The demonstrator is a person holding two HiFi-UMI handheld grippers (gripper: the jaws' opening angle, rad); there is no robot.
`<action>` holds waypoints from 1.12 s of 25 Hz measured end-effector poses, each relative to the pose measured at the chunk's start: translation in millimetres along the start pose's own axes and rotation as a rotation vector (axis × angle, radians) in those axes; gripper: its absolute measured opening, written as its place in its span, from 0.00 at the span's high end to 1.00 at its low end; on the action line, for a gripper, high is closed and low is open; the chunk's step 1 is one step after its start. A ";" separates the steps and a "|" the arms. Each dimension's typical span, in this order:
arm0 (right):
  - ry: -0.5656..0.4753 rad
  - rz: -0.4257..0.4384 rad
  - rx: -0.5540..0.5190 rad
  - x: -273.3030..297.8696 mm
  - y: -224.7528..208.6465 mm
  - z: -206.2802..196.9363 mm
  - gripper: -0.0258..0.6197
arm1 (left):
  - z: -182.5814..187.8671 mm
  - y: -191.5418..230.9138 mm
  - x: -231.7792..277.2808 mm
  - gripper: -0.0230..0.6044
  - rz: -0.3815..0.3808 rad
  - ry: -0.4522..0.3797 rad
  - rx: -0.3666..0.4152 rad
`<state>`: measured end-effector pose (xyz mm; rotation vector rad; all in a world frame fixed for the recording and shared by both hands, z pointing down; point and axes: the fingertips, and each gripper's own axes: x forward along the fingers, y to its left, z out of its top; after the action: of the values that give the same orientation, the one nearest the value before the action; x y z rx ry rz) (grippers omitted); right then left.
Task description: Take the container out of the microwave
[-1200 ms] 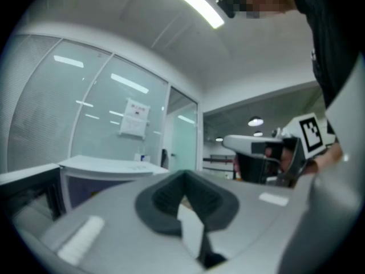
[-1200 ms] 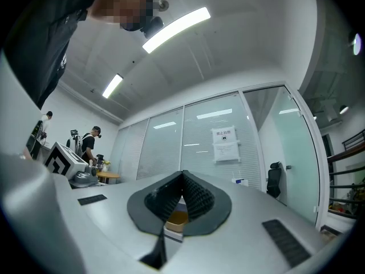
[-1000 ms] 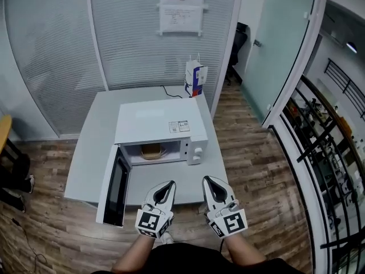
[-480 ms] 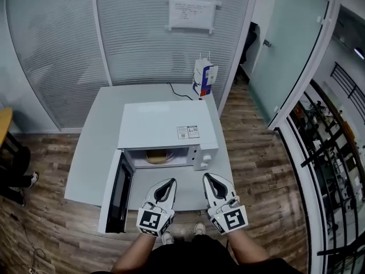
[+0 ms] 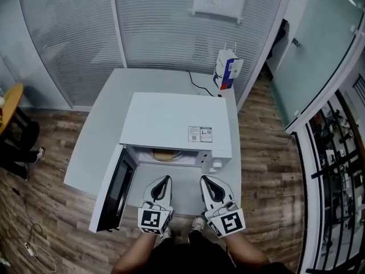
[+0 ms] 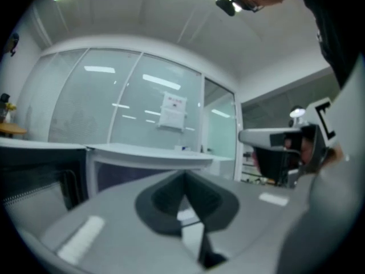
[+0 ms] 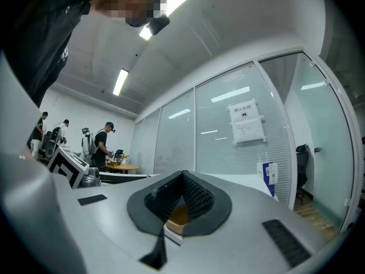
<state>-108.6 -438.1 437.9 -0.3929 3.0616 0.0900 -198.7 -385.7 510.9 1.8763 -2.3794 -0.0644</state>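
Observation:
A white microwave (image 5: 177,124) stands on a grey table (image 5: 97,141), its door (image 5: 114,190) swung open to the left. Inside it sits a tan container (image 5: 165,154), only partly visible under the top edge. In the head view my left gripper (image 5: 161,181) and right gripper (image 5: 206,181) are side by side just in front of the opening, pointing level at it. Both are shut and hold nothing. In the right gripper view the tan container (image 7: 178,214) peeks through the hollow below the right gripper's (image 7: 183,174) closed tips. The left gripper (image 6: 184,176) faces the microwave's dark cavity.
A blue and white carton (image 5: 227,70) stands at the table's far right corner, with a black cable beside it. Frosted glass walls rise behind the table. A yellow round table (image 5: 8,104) is at the far left. Several people (image 7: 104,141) stand far off.
Both grippers have moved forward and slightly down toward the microwave's opening. The microwave now looks closer and larger in the head view. Both jaws stay closed.

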 end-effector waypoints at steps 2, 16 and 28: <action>0.024 0.022 0.023 4.2 0.8 -14.3 0.96 | -13.7 11.5 3.8 0.95 0.067 0.026 -0.008; 0.126 0.084 0.148 38.4 -0.9 -89.8 0.96 | -105.5 73.1 61.9 0.29 0.331 0.201 -0.014; 0.219 0.123 0.202 37.1 -13.5 -142.6 0.96 | -151.9 102.3 123.3 0.14 0.352 0.306 -0.029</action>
<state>-147.5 -469.6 577.1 -0.2153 3.2645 -0.2737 -308.7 -476.1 679.6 1.3157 -2.4283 0.2011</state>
